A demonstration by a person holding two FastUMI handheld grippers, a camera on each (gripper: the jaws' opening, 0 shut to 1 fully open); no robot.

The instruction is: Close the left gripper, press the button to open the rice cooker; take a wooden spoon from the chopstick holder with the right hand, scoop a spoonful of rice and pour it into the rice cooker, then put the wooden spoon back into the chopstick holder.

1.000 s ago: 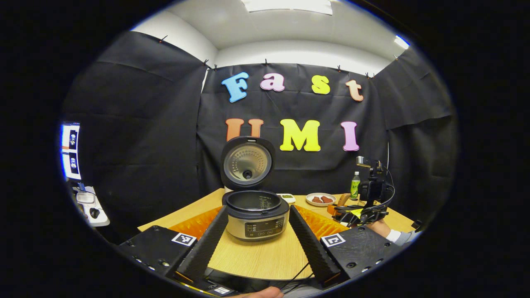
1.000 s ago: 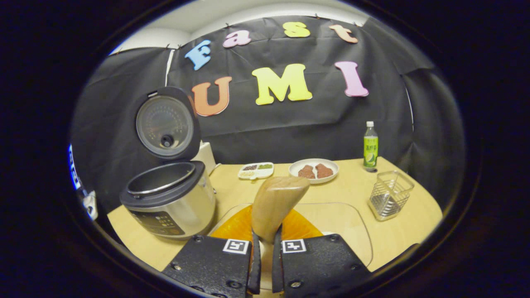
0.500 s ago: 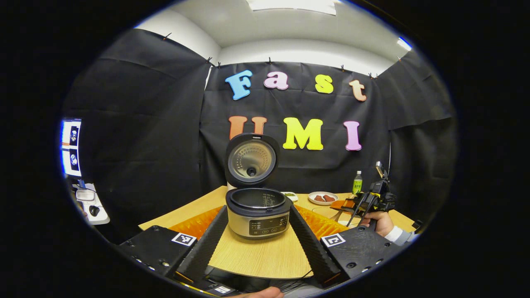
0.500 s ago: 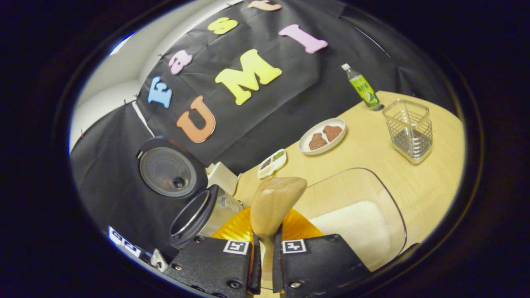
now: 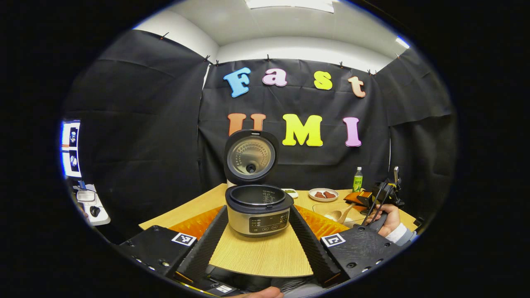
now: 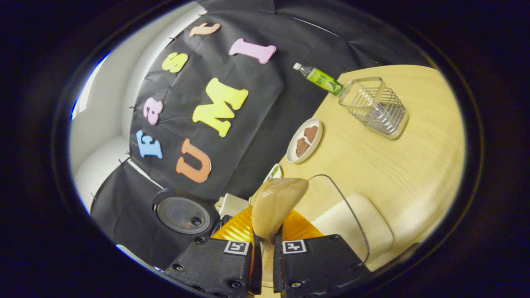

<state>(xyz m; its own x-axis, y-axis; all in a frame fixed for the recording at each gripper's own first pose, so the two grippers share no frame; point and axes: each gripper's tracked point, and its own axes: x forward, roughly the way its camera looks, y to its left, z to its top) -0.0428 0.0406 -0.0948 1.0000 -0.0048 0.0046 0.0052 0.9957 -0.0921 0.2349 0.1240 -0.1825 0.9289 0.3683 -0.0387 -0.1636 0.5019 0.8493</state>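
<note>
1. Left tool [image 5: 258,236]: its two fingers stand wide apart and grip nothing. It hovers above the near edge of the surface [image 5: 265,252]. The rice cooker [image 5: 258,209] sits between the fingers at 12 o'clock.
2. Rice cooker: the lid [image 5: 251,156] stands upright and open, and the inner pot is exposed. The control panel faces the left tool. In the right gripper view, the lid [image 6: 183,215] appears at 8 o'clock, low on the left.
3. Right tool [image 6: 265,265]: both fingers are clamped on the handle of the wooden spoon [image 6: 275,205]. The spoon bowl projects forward beyond the fingertips. This view is strongly rolled, so the surface [image 6: 393,165] appears tilted.
4. In the left gripper view, the right tool [image 5: 370,200] is at 3 o'clock of the cooker, held by a hand [image 5: 389,217] with a white cuff. The wooden spoon [image 5: 339,215] points toward the cooker, its bowl down in the clear container.
5. Rice [image 6: 352,227]: it lies in a clear container [image 6: 339,194], directly beside the spoon bowl at 3 o'clock. Contact between spoon and rice cannot be confirmed.
6. Chopstick holder [image 6: 374,107]: a wire basket on the surface at 1 o'clock in the right gripper view, well apart from the spoon.
7. Other items: a green bottle [image 6: 319,78] stands near the holder by the wall; a white plate [image 6: 304,140] lies between the holder and the cooker.
</note>
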